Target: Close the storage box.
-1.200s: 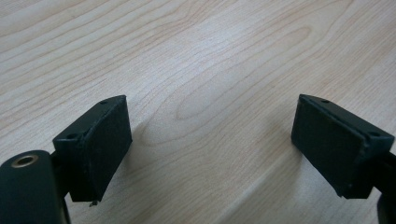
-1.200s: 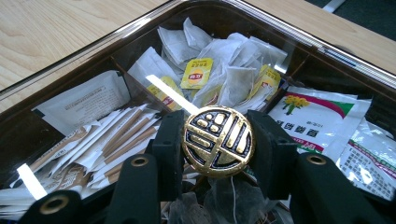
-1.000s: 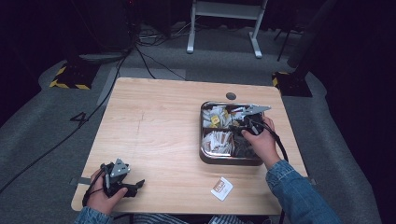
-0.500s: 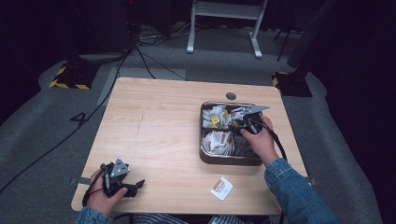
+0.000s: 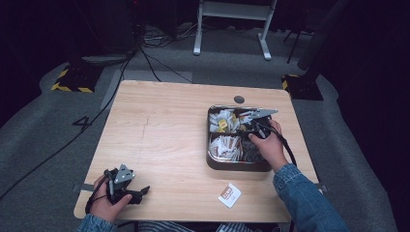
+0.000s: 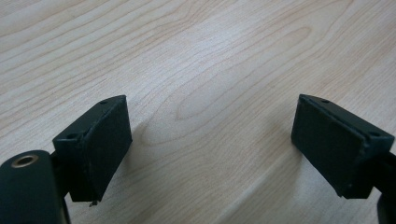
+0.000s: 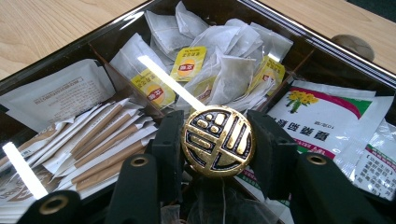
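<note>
Right hand-held gripper (image 7: 217,140) clamped on a round gold-and-black medallion-like piece (image 7: 217,141), one jaw on each side of it. It's held inside/just over the divided metal box (image 5: 211,159), above the box's middle partitions. In the high view the right hand-held gripper (image 5: 247,126) sits over the box at the counter's right side, the right hand (image 5: 267,145) behind it, denim sleeve (image 5: 304,198) coming in from the near right edge.

Box contents, right gripper view: white tea bags with yellow tags (image 7: 219,60) in the far compartment, brown-and-white stick sachets (image 7: 100,140) in the left one, flat white packets with flower print (image 7: 322,116) on the right. White paper packet (image 7: 56,93) at far left of the box.

Left hand-held gripper (image 5: 126,186) rests at the near left corner of the counter (image 5: 159,125), held by the left hand (image 5: 104,200), well apart from the box. Its jaws stand wide apart with nothing between them; the left gripper view shows bare light wood counter (image 6: 210,84) under the pads (image 6: 100,140).

A small white-and-orange packet (image 5: 230,195) lies on the counter near the front edge, just near of the box, touching nothing. Dark round hole (image 5: 239,99) in the counter just beyond the box's far edge.
</note>
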A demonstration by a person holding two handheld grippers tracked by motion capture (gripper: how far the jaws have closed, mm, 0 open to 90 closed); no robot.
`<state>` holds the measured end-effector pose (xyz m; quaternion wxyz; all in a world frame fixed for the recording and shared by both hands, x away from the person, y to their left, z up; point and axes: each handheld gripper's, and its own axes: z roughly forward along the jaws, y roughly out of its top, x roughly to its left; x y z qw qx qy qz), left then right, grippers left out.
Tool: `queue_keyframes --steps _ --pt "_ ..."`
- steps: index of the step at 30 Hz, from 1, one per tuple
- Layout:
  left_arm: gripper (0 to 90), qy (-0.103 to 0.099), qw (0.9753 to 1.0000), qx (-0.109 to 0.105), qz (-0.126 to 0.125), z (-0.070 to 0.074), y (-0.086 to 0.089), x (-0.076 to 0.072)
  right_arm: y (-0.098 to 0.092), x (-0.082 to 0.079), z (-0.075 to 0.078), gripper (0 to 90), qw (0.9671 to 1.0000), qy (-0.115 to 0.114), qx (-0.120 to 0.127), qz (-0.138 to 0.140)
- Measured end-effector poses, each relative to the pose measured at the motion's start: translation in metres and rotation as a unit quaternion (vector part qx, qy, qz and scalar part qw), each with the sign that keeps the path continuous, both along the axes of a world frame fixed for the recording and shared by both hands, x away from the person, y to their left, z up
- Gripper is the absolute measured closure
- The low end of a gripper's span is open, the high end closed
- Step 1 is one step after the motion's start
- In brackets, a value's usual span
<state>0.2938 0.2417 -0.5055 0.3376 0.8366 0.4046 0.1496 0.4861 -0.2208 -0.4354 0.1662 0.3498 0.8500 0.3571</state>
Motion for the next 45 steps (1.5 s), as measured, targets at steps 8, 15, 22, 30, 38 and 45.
queue_keyframes --steps 8,15,22,30,38,45 --pt "12.5 0.000 1.0000 0.000 0.000 0.000 0.000 0.000 0.001 -0.001 -0.001 50.9 1.0000 -0.002 0.000 -0.009" --pt "12.5 0.000 1.0000 -0.001 0.000 0.000 0.000 0.000 0.003 -0.001 -0.002 25.2 0.9995 -0.005 -0.009 -0.029" --pt "12.5 0.000 1.0000 0.000 0.000 0.000 0.000 0.000 -0.001 -0.006 0.007 21.4 0.9991 -0.005 0.001 -0.042" --pt "12.5 0.000 1.0000 0.000 0.000 0.000 0.000 0.000 -0.009 -0.017 0.025 21.4 0.9983 -0.008 0.048 -0.031" --pt "12.5 0.000 1.0000 0.000 0.000 0.000 0.000 0.000 -0.023 -0.037 0.045 21.1 0.9956 -0.004 0.092 -0.016" --pt "12.5 0.000 1.0000 0.000 0.000 0.000 0.000 0.000 -0.041 -0.059 0.058 21.0 0.9943 -0.016 0.105 0.001"
